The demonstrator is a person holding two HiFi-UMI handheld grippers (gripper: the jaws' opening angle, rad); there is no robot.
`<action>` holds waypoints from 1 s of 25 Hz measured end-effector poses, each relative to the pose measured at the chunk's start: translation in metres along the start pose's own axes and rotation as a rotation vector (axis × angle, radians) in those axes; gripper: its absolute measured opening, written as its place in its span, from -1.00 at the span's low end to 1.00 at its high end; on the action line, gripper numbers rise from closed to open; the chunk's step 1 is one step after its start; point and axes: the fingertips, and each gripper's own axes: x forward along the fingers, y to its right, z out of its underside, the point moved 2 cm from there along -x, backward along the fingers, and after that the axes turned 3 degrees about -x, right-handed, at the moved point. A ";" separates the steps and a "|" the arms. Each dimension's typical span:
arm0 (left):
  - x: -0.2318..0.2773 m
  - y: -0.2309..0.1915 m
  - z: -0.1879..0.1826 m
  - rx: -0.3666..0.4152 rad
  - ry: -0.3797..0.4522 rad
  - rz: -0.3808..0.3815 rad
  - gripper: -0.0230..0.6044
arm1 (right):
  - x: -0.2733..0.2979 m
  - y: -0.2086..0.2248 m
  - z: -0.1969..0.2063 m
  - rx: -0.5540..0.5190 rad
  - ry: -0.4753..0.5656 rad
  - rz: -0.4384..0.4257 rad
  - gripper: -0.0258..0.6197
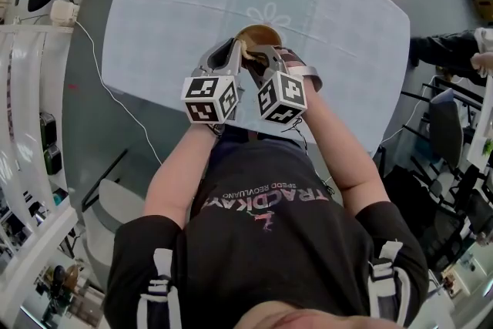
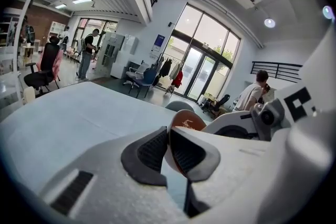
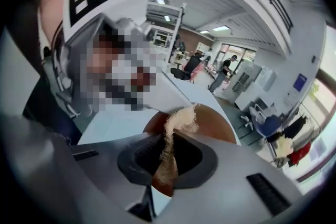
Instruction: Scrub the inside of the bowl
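In the head view we see both hand-held tools meet at a brown round bowl point(image 1: 259, 35), which sits near the middle of a cloth-covered pale blue table point(image 1: 154, 27), just ahead of the person's arms. The cloth has a faint white flower motif point(image 1: 269, 12) beyond the bowl. The only legible writing is on the person's black T-shirt point(image 1: 266, 243): we read "TRACKDAY" upside down, and the smaller line beside it is too fine to read. Each gripper carries a marker cube point(image 1: 209, 99) printed with black-and-white square codes, not letters. The left gripper point(image 1: 236, 48) reaches the bowl from the left and the right gripper point(image 1: 260, 56) from the right. The left gripper view alone shows that tool's grip. The left gripper point(image 2: 169, 138) has its dark ribbed pads closed onto the wall of the bowl point(image 2: 188, 120), whose orange-brown rim rises above them and bears a small white mark we cannot decipher. The right gripper view alone shows the cleaning tool. The right gripper point(image 3: 169, 140) is clamped on a pale, straw-coloured fibrous scrubbing pad point(image 3: 177, 122), whose frayed top stands up against the brown interior of the bowl point(image 3: 212, 123). Whether the bowl rests on the cloth or is raised off it, we cannot tell. A blue wall sign appears in both gripper views, but its text is unreadable.
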 end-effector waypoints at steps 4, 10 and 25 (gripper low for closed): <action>-0.001 0.002 0.002 0.015 -0.013 0.016 -0.82 | 0.000 -0.013 0.006 -0.233 -0.012 -0.085 -0.82; -0.003 0.007 0.005 0.135 -0.049 0.024 -0.82 | -0.004 -0.032 0.017 -0.516 -0.086 -0.177 -0.82; 0.001 0.027 0.017 0.562 -0.127 0.019 -0.83 | -0.009 -0.042 0.049 -0.813 -0.258 -0.162 -0.82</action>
